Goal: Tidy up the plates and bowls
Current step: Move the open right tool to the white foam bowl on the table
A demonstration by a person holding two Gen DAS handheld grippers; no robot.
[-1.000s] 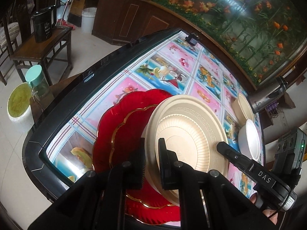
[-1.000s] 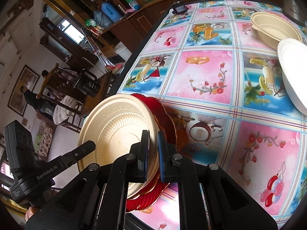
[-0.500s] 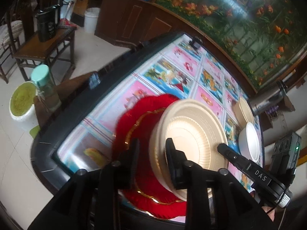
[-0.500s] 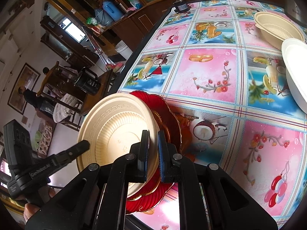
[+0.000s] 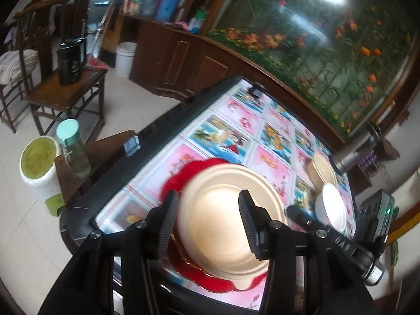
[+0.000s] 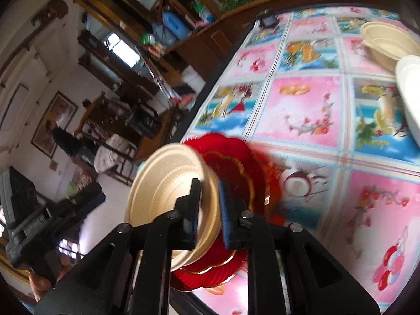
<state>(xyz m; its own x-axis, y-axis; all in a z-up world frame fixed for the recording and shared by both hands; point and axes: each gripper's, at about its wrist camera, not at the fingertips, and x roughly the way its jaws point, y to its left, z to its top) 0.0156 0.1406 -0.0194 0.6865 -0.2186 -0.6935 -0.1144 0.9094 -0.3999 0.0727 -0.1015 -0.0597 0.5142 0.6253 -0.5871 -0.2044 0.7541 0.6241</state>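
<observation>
A beige plate [image 5: 218,218] lies on a stack of red gold-trimmed plates [image 5: 181,176] at the near corner of the table. My left gripper [image 5: 208,220] hovers above it. Its jaws are opening and stand wide, and the pads touch nothing. In the right wrist view the same beige plate [image 6: 168,173] rests tilted on the red plates [image 6: 236,162]. My right gripper [image 6: 210,210] straddles its near rim. Its jaws are opening, with the rim in the narrow gap and the pads just off it.
A beige bowl [image 5: 321,169] and a white bowl [image 5: 332,210] sit at the right of the patterned tablecloth, near a steel flask [image 5: 354,149]. The table's black edge [image 5: 157,131] is close. A teal-capped bottle [image 5: 73,149] and a white bucket [image 5: 39,168] stand lower left.
My left gripper let go of the beige plate's rim, spread its fingers and lifted back. The right jaws widened a little around the rim. The plate settled onto the red stack.
</observation>
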